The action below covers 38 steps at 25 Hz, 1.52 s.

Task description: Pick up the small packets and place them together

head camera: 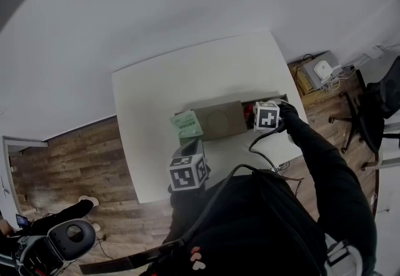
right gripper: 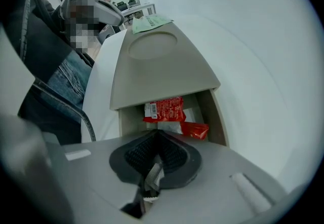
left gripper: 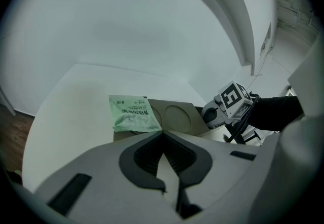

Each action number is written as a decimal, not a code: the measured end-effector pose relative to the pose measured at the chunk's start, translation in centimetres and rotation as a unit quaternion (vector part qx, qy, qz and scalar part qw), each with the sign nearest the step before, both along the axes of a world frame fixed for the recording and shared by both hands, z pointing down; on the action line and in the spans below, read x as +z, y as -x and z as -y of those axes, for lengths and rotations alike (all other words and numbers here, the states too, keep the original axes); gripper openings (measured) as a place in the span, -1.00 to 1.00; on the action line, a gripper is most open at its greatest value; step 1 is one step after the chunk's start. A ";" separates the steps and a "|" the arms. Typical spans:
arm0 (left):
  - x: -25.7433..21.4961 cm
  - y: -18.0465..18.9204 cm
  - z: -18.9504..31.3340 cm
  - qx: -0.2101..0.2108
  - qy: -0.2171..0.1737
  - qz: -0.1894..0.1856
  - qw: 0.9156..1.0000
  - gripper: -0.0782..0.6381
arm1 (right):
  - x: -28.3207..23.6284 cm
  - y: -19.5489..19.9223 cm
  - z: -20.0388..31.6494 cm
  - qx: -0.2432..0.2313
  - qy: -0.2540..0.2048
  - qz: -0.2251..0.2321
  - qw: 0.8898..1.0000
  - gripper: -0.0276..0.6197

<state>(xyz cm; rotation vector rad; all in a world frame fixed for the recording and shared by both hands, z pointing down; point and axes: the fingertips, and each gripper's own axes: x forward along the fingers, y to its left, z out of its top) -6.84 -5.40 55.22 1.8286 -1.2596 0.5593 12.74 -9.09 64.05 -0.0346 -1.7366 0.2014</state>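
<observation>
The right gripper (right gripper: 157, 134) is clamped on a thin silvery crinkled packet (right gripper: 150, 177) above the open end of a tan cardboard box with a sliding lid (right gripper: 157, 66), near the white table's (head camera: 187, 72) right edge. Glossy red foil sachets (right gripper: 164, 110) lie inside, and a pale green plastic pouch (left gripper: 132, 114) rests on the lid's other end. All look light, limp and slippery, so pinching a crimped seam should hold best. The left gripper (left gripper: 163, 136) is closed and empty.

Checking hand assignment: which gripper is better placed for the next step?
Probably right: the right gripper is shut on a small silvery packet at the open end of the box, red packets beyond its jaws. The left gripper sits at the far end, by the green packet.
</observation>
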 end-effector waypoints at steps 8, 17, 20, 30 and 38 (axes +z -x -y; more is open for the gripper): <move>0.1 -0.2 0.1 0.003 0.000 -0.002 1.000 -0.78 | -0.3 -0.9 0.8 0.021 -0.027 0.008 0.999 -0.88; 0.0 -0.3 0.2 0.005 0.002 -0.003 1.000 -0.79 | -0.9 -1.4 2.6 0.052 -0.045 0.027 0.997 -0.33; 0.2 -0.3 0.2 0.006 0.002 -0.004 1.000 -0.79 | -0.2 -1.4 2.5 0.052 -0.049 0.021 0.997 -0.23; 0.2 -0.4 -0.1 0.006 0.003 -0.003 1.000 -0.79 | 0.1 -1.8 2.6 0.050 -0.053 -0.006 0.997 -0.28; 0.1 -0.5 -0.3 0.006 0.003 -0.002 1.000 -0.79 | 0.0 -1.7 2.5 0.058 -0.035 -0.016 0.998 -0.33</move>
